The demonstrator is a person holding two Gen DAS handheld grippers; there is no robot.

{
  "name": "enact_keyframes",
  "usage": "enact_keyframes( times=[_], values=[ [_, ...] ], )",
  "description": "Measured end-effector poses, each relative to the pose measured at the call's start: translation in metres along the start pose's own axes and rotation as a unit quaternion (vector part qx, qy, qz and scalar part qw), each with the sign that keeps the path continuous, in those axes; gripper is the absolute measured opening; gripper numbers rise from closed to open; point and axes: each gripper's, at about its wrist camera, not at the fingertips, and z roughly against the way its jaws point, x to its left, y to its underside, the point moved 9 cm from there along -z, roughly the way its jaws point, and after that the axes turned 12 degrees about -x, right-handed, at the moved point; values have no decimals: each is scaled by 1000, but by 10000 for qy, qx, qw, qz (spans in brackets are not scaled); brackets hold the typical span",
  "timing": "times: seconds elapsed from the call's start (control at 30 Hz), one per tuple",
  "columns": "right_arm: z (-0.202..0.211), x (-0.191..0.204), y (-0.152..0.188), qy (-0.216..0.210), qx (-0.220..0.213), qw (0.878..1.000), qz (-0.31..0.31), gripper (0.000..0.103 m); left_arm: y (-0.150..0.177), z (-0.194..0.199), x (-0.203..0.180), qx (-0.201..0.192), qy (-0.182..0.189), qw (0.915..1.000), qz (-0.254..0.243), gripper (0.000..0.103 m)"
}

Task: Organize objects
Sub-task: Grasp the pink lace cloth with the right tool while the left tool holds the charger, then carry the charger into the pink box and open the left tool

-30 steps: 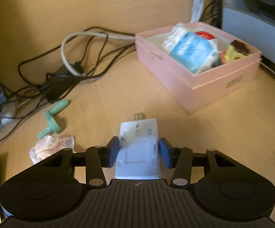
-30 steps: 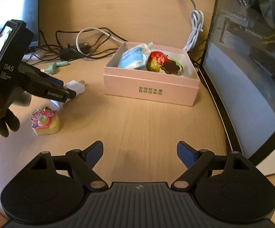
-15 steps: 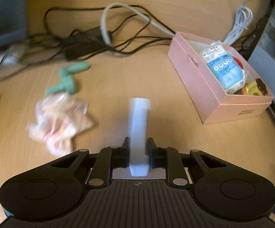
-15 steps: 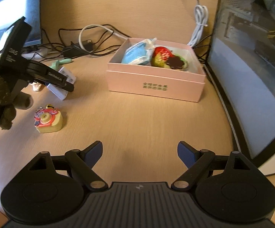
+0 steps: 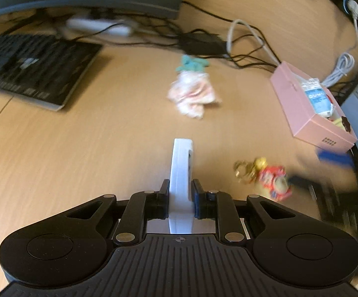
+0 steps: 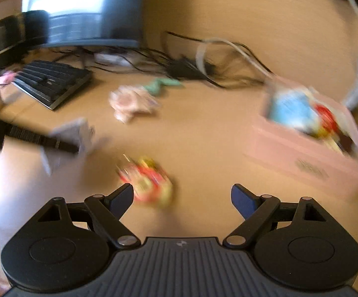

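White plastic adapter [image 5: 180,180], clamped edge-on in the left gripper [image 5: 180,196], long axis pointing ahead; pink box [image 5: 310,113] lies far right. Right gripper [image 6: 182,198], jaws wide and empty, nearer the red-yellow keychain toy [image 6: 149,180], just beyond its left finger.

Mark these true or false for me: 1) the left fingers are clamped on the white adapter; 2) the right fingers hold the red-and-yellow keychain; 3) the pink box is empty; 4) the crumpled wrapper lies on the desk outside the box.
1) True: the left gripper is shut on the white adapter, held edge-up.
2) False: the right gripper is open; the red-and-yellow keychain lies on the desk near its left finger.
3) False: the pink box holds a blue-and-white packet and other small items.
4) True: the crumpled wrapper sits beside the green piece.
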Motion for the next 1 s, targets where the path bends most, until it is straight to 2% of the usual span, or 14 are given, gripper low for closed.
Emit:
enact_keyframes(
  times=[0.17,0.33,0.37,0.47,0.6,0.7,0.8,0.87,1.0],
  values=[
    [-70,28,-48,-342,-85,9994,-69,87,24,15,16,156,-150,9997,106,20],
    [-149,52,-72,-370,270,9985,-300,87,29,24,24,167,-111,9998,61,20],
    [-160,56,-71,-330,383,9982,-307,83,29,24,25,178,-66,9998,68,20],
    [-169,63,-62,-279,740,9965,-286,33,26,23,28,190,74,9998,83,20],
    [-132,63,-50,-337,685,9969,-209,30,19,12,30,132,157,9998,64,21],
    [-89,57,-33,-321,668,9972,-129,28,11,5,32,113,122,9997,169,20],
    [-37,40,-19,-86,482,9988,-27,28,3,2,29,72,165,9996,196,20],
    [-4,21,-9,137,438,9989,-133,28,-4,6,18,-31,374,9993,-36,20],
    [43,-18,17,745,526,9948,-449,28,-16,15,-31,-98,1170,9914,-584,20]
  ],
)
